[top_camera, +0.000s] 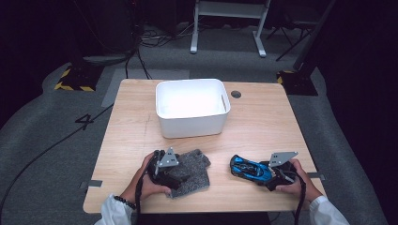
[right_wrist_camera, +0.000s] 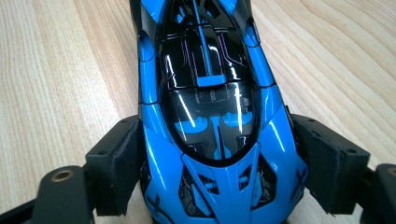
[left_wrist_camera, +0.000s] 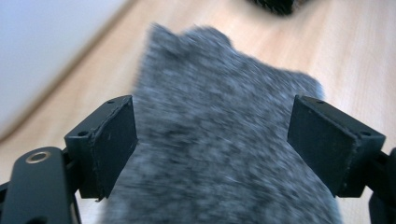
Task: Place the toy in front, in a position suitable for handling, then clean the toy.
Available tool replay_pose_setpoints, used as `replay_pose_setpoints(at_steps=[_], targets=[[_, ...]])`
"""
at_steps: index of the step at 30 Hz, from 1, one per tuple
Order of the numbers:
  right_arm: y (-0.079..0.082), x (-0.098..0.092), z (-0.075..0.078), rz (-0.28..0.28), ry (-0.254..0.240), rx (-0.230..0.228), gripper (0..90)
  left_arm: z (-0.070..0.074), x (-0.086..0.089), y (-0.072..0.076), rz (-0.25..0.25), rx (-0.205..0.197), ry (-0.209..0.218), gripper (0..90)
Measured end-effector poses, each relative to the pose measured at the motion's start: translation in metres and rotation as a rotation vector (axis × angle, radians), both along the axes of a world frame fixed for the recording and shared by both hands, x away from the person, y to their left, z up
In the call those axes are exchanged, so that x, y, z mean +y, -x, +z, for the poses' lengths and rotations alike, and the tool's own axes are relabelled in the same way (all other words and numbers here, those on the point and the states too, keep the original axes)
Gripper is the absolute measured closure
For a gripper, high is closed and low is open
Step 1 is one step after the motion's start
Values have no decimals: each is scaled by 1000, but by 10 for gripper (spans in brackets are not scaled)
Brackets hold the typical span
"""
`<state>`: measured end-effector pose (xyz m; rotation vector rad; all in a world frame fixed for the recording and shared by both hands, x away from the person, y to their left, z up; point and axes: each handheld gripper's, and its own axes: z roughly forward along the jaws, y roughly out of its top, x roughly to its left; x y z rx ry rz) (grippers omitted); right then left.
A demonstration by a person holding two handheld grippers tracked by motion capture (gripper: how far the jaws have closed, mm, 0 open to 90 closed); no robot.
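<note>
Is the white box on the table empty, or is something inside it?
Empty: the high view looks down into the white box and shows a bare white bottom.

One grey felt cloth [top_camera: 192, 171], one blue toy car [top_camera: 249, 169], one white bin [top_camera: 191, 114]

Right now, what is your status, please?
Left gripper open over grey cloth. Right gripper shut on blue toy car. White bin behind, path clear.
</note>
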<state>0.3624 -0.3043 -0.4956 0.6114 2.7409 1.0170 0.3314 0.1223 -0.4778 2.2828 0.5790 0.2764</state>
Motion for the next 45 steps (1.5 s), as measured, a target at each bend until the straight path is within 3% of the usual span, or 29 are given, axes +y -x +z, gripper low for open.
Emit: replay_pose_setpoints(at_steps=[2, 5, 8, 17, 24, 29, 45], targets=[[2, -2, -1, -11, -5, -5, 221, -7, -2, -3, 1, 16, -34, 161], [4, -2, -1, -17, -9, -14, 219, -15, -2, -11, 28, 40, -45, 169], [4, -1, -1, -12, -2, -17, 219, -20, -2, -15, 34, 38, -63, 186], [5, -4, -4, -12, -35, -37, 216, -23, -3, -18, 42, 20, -69, 196], [4, -5, -5, -3, -43, -34, 212, -24, -2, -20, 51, 34, -49, 201], [6, -3, -4, -32, -31, -31, 209, -22, -3, -22, 52, 51, -67, 229], [3, -1, -7, 24, -68, -49, 229, -18, 1, -31, 78, 22, -70, 608]])
